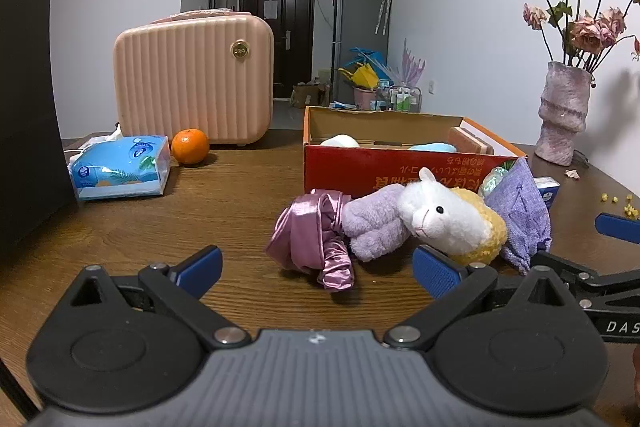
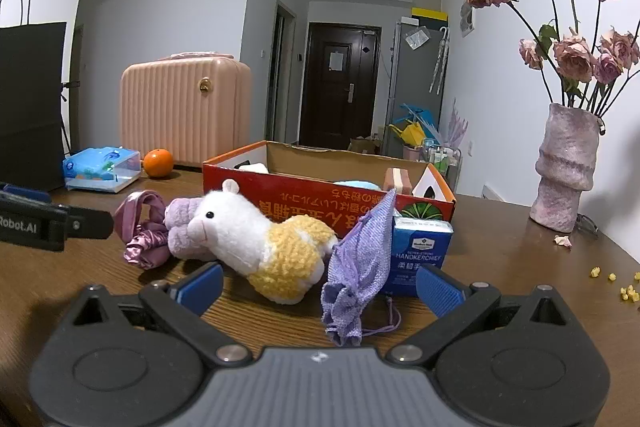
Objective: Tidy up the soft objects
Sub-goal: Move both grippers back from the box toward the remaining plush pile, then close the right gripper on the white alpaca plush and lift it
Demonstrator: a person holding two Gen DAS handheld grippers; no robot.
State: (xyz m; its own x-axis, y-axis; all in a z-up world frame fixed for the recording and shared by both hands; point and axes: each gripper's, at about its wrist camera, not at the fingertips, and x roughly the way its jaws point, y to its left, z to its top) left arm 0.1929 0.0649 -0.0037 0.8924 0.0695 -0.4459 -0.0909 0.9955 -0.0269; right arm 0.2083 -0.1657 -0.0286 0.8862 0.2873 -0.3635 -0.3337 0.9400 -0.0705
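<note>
Both grippers are low over the table (image 1: 224, 195), fingers spread wide and holding nothing, facing a row of soft things lying just in front of the red box (image 2: 320, 197). From the left gripper (image 1: 316, 269) the shiny pink scrunchie (image 1: 316, 239) lies straight ahead between the finger lines, near the tips; the lilac plush roll (image 1: 372, 223) touches it on the right, and the alpaca (image 1: 444, 219) leans on that, its head toward the left and its yellow body trailing right, so its long axis runs across the view and not along the fingers. From the right gripper (image 2: 318, 285) the alpaca's yellow back sits just ahead and a little left, and the purple pouch (image 2: 360, 263) stands almost dead centre, its drawstring loose on the wood near the right finger; behind it, touching, is a blue pack (image 2: 420, 251) printed "HANDKERCHIEF". My read is that the right side is better placed for the pouch or the alpaca and the left for the scrunchie (the alpaca would want a grip across its narrow middle). The box already holds a few pale things and a pink sponge. Other writing: "Robot.AI" on the left gripper's side, "DAS" cut off on the right one, and upside-down characters on the box front, too small to read. An orange (image 1: 190, 146) and a tissue pack (image 1: 120, 167) sit well apart to the left.
</note>
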